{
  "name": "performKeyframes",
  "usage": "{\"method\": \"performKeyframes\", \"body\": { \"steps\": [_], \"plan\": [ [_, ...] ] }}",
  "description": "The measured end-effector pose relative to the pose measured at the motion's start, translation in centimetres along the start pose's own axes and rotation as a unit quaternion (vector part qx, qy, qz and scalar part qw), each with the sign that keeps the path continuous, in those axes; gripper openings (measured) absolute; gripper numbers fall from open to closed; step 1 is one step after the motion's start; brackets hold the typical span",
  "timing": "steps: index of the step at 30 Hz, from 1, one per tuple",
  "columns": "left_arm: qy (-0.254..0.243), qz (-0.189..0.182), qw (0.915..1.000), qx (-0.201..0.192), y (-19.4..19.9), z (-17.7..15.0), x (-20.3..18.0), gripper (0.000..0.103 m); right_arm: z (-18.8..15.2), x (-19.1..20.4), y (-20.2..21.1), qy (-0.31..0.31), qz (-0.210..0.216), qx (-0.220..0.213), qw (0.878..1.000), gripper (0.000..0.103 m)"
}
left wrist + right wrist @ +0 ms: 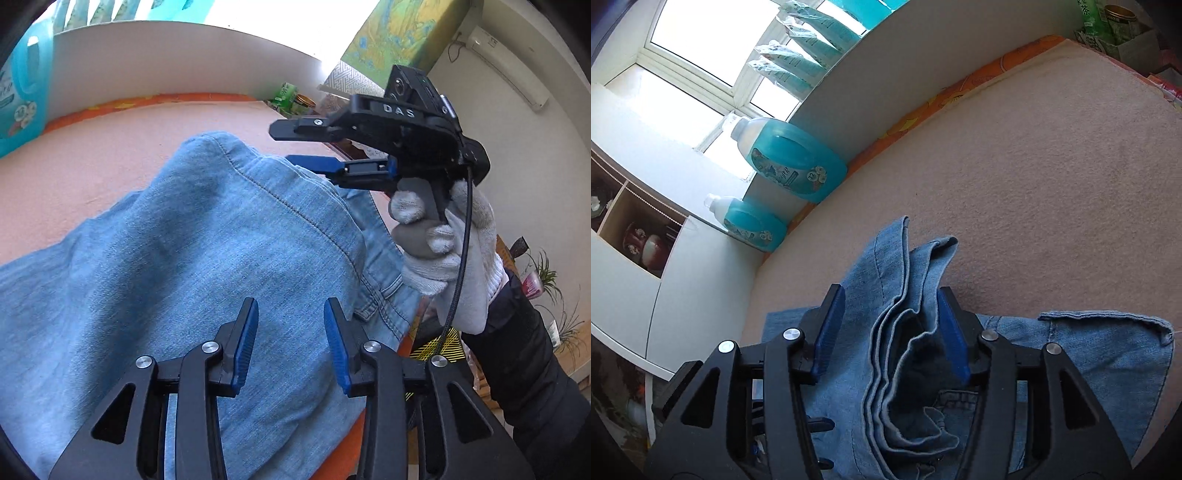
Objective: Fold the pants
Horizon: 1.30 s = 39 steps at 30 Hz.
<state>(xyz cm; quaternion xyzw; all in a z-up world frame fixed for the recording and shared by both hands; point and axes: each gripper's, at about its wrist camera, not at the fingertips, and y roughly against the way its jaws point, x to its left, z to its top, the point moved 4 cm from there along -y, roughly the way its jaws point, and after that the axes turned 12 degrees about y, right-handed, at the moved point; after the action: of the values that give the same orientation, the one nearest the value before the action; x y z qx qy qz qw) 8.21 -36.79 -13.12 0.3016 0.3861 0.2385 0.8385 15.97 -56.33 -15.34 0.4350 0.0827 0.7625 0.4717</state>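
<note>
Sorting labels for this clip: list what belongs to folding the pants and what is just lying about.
Belongs to the job:
- jeans
- left gripper
- right gripper
- pink blanket they lie on

Just lying about:
- two blue detergent bottles
- green box
- potted plants

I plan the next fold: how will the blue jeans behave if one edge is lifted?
The jeans are probably floppy: their layered hems curl and sag. The denim looks thick, so likely heavy for cloth. On the fuzzy blanket they should drag rather than slide.
</note>
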Motion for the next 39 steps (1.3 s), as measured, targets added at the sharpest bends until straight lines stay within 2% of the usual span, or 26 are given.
{"method": "performKeyframes", "body": {
  "steps": [3,5,8,12,15,17,18,19,20,21,23,27,30,34,35,36,37,39],
  "plan": [
    [-0.006,0.015,0.9999,-0.001,0.9,1.0,0.4,0.035,-1.6,0.5,2.0,0.013,0.029,-0.016,0.999,0.056],
    [-0.007,0.02,0.9998,0.001,1.5,1.6,0.5,0.035,-3.1,1.3,3.0,0.043,0.038,-0.017,0.998,0.057],
    [0.002,0.023,0.9997,0.007,2.1,2.4,1.2,0.035,-5.1,2.7,3.4,0.101,0.028,-0.005,0.994,0.065],
    [0.014,0.021,0.9996,0.014,1.4,3.7,2.3,0.035,-6.4,4.2,2.4,0.154,0.001,0.021,0.988,0.066],
    [0.016,0.012,0.9997,0.012,1.4,3.3,2.2,0.035,-6.7,4.7,2.3,0.173,-0.027,0.032,0.984,0.066],
    [0.003,0.005,0.9999,0.014,1.0,2.5,1.7,0.035,-6.5,4.7,2.6,0.154,-0.036,0.042,0.987,0.047],
    [-0.006,0.007,0.9999,0.014,0.6,2.0,1.4,0.035,-6.3,4.7,2.9,0.137,-0.028,0.046,0.989,0.025],
    [-0.016,0.006,0.9998,0.012,0.5,1.6,1.0,0.036,-6.1,4.9,3.4,0.12,-0.021,0.043,0.992,0.018],
    [-0.025,0.006,0.9996,0.012,0.5,1.3,0.6,0.039,-5.9,5.1,4.0,0.104,-0.017,0.041,0.994,0.016],
    [-0.032,0.005,0.9994,0.009,0.6,0.9,0.1,0.048,-5.8,5.5,4.5,0.092,-0.013,0.042,0.995,0.013],
    [-0.053,-0.002,0.9986,0.001,1.3,0.0,-0.9,0.051,-5.6,6.8,5.3,0.076,-0.004,0.04,0.996,0.012],
    [-0.118,0.01,0.9928,-0.018,1.0,-1.4,-4.0,0.062,-5.6,8.7,5.8,0.048,-0.025,0.048,0.997,0.011],
    [-0.157,0.035,0.9866,-0.028,-0.1,-2.2,-5.6,0.063,-5.8,8.7,5.6,0.024,-0.033,0.044,0.998,0.011],
    [-0.148,0.054,0.9871,-0.028,-2.3,-2.1,-5.4,0.063,-6.5,7.4,5.7,-0.022,-0.009,0.036,0.999,0.011],
    [-0.148,0.065,0.9865,-0.028,-2.6,-2.3,-5.0,0.062,-6.8,7.0,5.7,-0.032,-0.002,0.035,0.999,0.011],
    [-0.141,0.063,0.9878,-0.023,-3.2,-2.1,-4.7,0.055,-7.1,6.7,5.7,-0.041,0.004,0.035,0.999,0.011],
    [-0.129,0.061,0.9896,-0.017,-3.9,-2.0,-4.2,0.04,-7.4,6.5,5.7,-0.045,0.009,0.036,0.998,0.011],
    [-0.109,0.047,0.9929,-0.003,-4.9,-1.6,-3.3,0.021,-7.8,6.1,5.6,-0.043,0.014,0.04,0.998,0.011]
  ]
}}
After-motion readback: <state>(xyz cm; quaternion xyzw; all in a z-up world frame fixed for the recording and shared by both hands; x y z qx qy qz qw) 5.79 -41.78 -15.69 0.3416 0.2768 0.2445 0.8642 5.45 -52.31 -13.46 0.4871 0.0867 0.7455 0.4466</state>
